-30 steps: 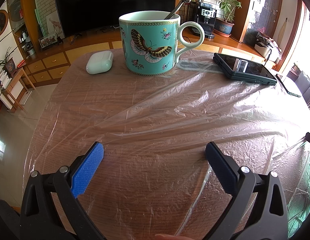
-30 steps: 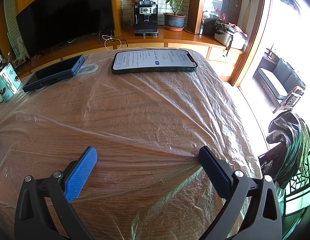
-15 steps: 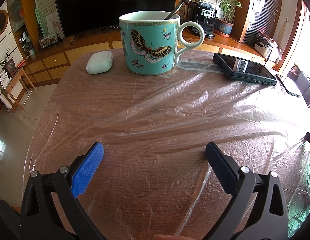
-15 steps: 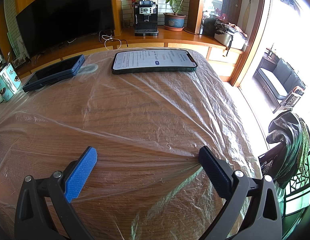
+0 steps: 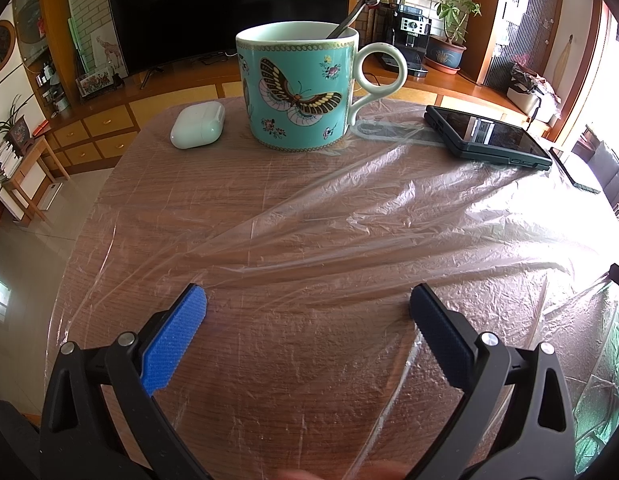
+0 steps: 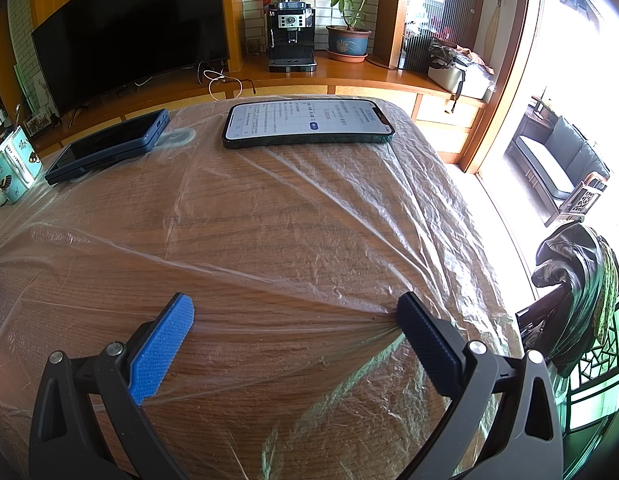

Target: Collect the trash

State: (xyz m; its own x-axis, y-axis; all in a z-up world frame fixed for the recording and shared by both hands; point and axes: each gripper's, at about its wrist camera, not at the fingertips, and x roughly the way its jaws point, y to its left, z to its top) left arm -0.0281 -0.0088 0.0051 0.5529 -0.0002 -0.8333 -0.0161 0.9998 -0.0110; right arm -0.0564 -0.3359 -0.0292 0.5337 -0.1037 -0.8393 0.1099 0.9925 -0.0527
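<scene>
We saw our left claw [image 5: 307,304] spread wide over the bench [image 5: 121,184], holding nothing, its blue pads [image 5: 177,334] low over the clear film [image 5: 349,216] that covered the wood. That film, wrinkled and pulled into long creases, was the only trash-like thing we could find; it lay flat across the whole top under everything else. From left to right at the far edge stood a white earbud case [image 5: 197,124], a teal mug [image 5: 297,88] with a butterfly print and a spoon [image 5: 351,20] leaning in it, and a dark phone [image 5: 485,136] in a case, its screen reflecting too much for us to read. A second phone was cut off at the right edge. Behind the mug a coffee machine [image 5: 409,36] carried a brand mark too small for us to make out. A blurred strip along the bottom edge may have been a finger; we could not tell.

Our right claw [image 6: 295,308] was also wide and empty, and the film bunched into fine radiating folds just at its right pad [image 6: 425,340]. In that view the mug [image 6: 13,168] showed only partly at the left edge, then the dark phone [image 6: 109,148], then a lit phone [image 6: 305,122] with lines of text and a blue button, the writing too small and bent for us to read. A jacket [image 6: 573,280] hung off a chair at the right.
</scene>
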